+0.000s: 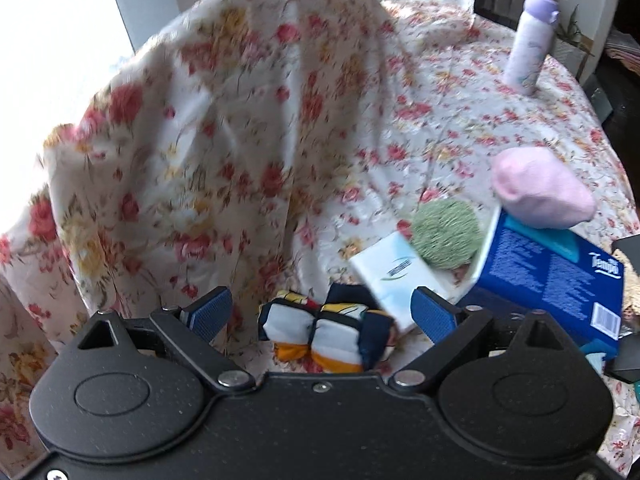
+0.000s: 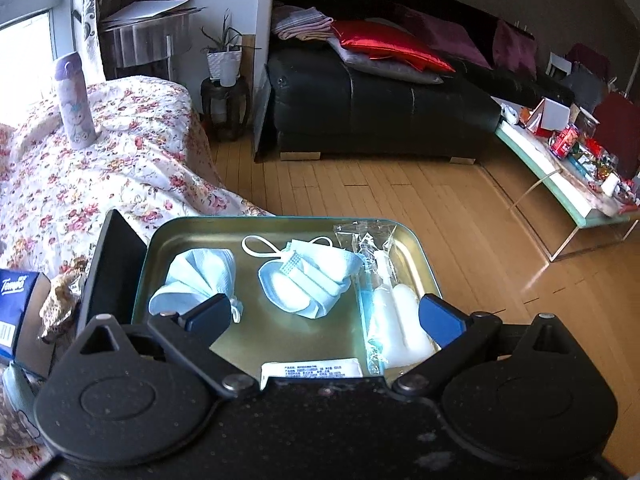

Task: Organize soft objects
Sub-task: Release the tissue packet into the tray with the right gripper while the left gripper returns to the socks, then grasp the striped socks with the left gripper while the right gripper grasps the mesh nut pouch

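In the left wrist view my left gripper (image 1: 322,314) is open above the floral tablecloth (image 1: 440,120). A folded cloth bundle (image 1: 324,332) in navy, white and orange lies between the fingers, and neither pad touches it. Just beyond it are a white tissue pack (image 1: 400,276), a green fuzzy ball (image 1: 446,234) and a pink soft roll (image 1: 540,188) resting on a blue Tempo box (image 1: 552,276). My right gripper (image 2: 324,316) hangs open over a metal tin (image 2: 280,222) holding two light blue face masks (image 2: 308,280) (image 2: 196,280), a plastic-wrapped white item (image 2: 388,320) and a white sachet (image 2: 312,370).
A lilac bottle (image 1: 530,44) stands at the table's far side. Floral cloth rises in a tall drape (image 1: 240,100) at the left. A black panel (image 2: 116,264) stands beside the tin. Past the table's edge are wooden floor (image 2: 400,192), a black sofa (image 2: 360,100) and a cluttered glass table (image 2: 580,184).
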The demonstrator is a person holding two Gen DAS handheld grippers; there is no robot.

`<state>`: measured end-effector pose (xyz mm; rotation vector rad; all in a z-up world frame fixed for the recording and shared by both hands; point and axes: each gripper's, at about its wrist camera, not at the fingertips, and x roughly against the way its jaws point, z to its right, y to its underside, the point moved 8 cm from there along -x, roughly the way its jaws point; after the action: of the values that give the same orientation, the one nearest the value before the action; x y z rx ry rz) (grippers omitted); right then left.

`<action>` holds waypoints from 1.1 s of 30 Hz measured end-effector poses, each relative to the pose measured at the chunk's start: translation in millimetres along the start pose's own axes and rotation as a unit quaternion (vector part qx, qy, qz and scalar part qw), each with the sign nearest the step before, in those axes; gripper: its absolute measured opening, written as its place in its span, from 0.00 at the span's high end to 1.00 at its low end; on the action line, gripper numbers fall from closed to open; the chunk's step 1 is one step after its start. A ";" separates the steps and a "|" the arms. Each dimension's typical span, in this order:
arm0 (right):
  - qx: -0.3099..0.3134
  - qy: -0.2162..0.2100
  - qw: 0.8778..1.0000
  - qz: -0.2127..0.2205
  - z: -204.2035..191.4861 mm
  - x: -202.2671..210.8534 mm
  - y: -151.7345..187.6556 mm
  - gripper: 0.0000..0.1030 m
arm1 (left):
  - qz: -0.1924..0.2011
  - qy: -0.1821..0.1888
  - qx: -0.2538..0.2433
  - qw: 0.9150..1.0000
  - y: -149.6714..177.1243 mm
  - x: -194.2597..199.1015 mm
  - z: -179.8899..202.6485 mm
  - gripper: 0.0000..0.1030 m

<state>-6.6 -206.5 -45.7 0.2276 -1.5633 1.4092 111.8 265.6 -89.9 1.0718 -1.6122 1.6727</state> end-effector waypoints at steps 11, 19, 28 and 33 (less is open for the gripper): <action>0.026 0.008 1.000 -0.012 -9.2 -5.8 3.9 0.02 | -0.027 0.009 -0.013 1.000 16.5 -34.5 2.9 0.09; 0.011 -0.015 1.000 -0.003 -10.2 -0.8 2.8 0.02 | -0.037 0.009 0.003 0.999 22.7 -54.8 -3.6 0.08; -0.001 -0.070 0.997 0.025 -34.6 26.2 13.0 0.01 | -0.042 0.041 0.031 0.998 23.0 -67.2 -12.3 0.05; 0.005 -0.106 0.993 0.043 -69.3 58.6 34.6 0.01 | -0.043 0.048 0.033 0.997 26.4 -76.3 -10.8 0.05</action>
<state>-23.7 -111.4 -35.7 0.3276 -1.7572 1.4991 127.0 282.9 -168.0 1.0615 -1.4397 1.7035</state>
